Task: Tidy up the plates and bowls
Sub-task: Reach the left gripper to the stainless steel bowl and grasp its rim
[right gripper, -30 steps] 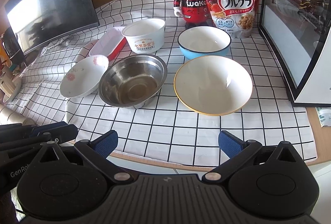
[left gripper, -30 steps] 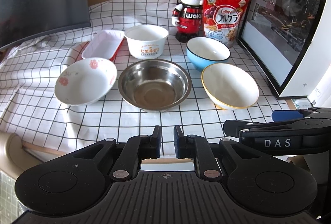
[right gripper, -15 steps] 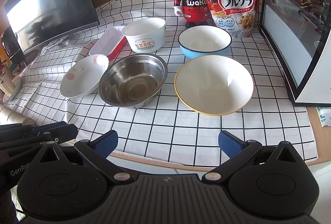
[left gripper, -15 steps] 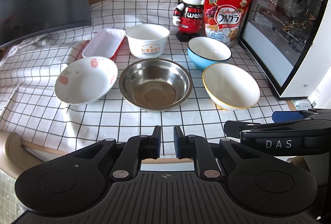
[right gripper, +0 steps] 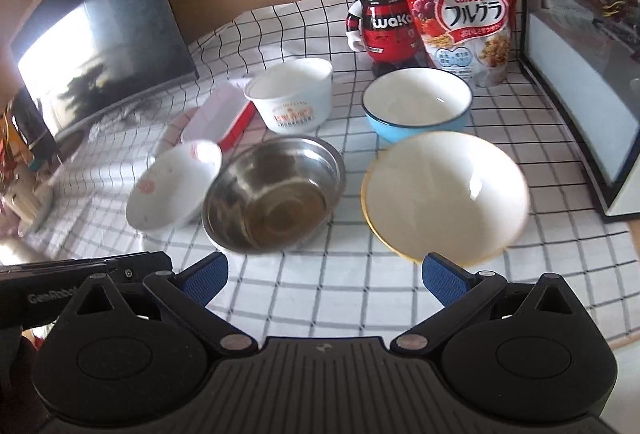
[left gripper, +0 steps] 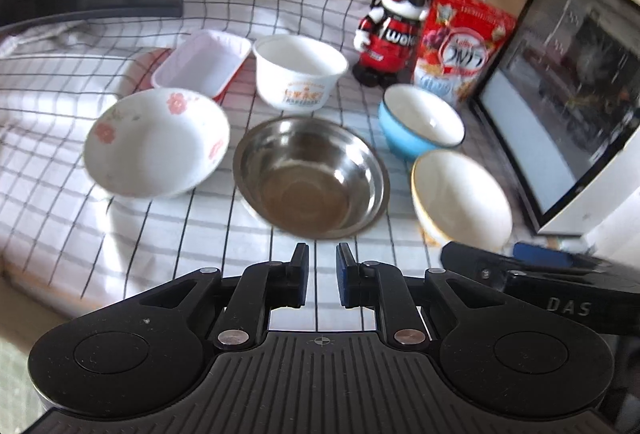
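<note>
On the checked cloth stand a flowered white bowl (left gripper: 156,143) at the left, a steel bowl (left gripper: 311,175) in the middle, a yellow-rimmed white bowl (left gripper: 462,197) at the right, a blue bowl (left gripper: 420,125) behind it, a white paper cup bowl (left gripper: 300,71) and a white-and-red tray (left gripper: 202,63). My left gripper (left gripper: 322,274) is nearly shut and empty, just in front of the steel bowl. My right gripper (right gripper: 325,276) is open and empty, its right fingertip at the near rim of the yellow-rimmed bowl (right gripper: 444,193).
A robot toy (right gripper: 380,17) and a red cereal bag (right gripper: 464,5) stand at the back. A white glass-sided case (left gripper: 568,105) stands on the right and a dark monitor (right gripper: 100,49) on the left. The table's front edge lies just below the grippers.
Both grippers have moved forward toward the bowls, which now look larger. The jaws have kept their width.
</note>
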Motion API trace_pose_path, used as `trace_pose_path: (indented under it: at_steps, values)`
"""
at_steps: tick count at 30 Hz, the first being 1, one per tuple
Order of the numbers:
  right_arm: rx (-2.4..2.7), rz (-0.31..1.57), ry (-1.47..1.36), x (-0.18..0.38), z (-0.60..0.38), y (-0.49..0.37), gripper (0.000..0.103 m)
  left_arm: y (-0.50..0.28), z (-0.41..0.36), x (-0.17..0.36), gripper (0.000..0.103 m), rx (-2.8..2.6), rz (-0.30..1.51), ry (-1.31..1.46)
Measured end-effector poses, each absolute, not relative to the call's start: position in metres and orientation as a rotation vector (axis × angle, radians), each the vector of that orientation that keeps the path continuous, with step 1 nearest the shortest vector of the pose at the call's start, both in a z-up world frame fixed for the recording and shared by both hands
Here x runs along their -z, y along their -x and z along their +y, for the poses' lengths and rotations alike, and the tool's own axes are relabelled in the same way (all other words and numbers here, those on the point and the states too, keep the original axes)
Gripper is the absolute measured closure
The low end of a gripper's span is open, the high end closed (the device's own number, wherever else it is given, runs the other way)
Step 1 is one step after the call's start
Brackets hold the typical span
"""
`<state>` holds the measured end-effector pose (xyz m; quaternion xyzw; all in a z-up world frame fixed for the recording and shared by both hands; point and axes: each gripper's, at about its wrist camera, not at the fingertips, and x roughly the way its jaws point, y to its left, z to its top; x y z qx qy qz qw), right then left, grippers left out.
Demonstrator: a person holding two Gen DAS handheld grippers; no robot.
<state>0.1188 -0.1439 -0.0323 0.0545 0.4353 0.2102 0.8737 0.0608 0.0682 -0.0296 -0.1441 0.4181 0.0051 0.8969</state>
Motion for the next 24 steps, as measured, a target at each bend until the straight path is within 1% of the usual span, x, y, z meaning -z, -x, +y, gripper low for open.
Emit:
trace_pose_path:
  at_steps: [3, 7, 10, 13, 18, 21, 24]
  values:
    - [-0.437, 0.921, -0.151, 0.040, -0.125, -0.141, 0.000, -0.077, 0.095, 0.037, 0.086, 0.043, 0.862, 0.340]
    - [-0.382, 0.966, -0.171, 0.049, -0.096, -0.169, 0.000, -0.108, 0.134, 0.048, 0.086, 0.090, 0.937, 0.390]
    - [-0.287, 0.972, -0.218, 0.052, -0.080, -0.172, 0.000, -0.133, 0.161, 0.049, 0.086, 0.161, 0.981, 0.363]
    - [-0.224, 0.965, -0.291, 0.059, -0.066, -0.166, 0.000, -0.156, 0.178, 0.045, 0.086, 0.263, 0.985, 0.294]
    - [-0.161, 0.998, -0.363, 0.076, -0.055, -0.156, 0.000, -0.201, 0.183, 0.045, 0.086, 0.258, 1.011, 0.265]
    - [-0.130, 1.032, -0.436, 0.086, -0.061, -0.163, 0.000, -0.227, 0.178, 0.049, 0.086, 0.397, 1.030, 0.238]
    - [-0.149, 1.020, -0.473, 0.098, -0.068, -0.169, 0.000, -0.245, 0.175, 0.053, 0.086, 0.429, 1.015, 0.188]
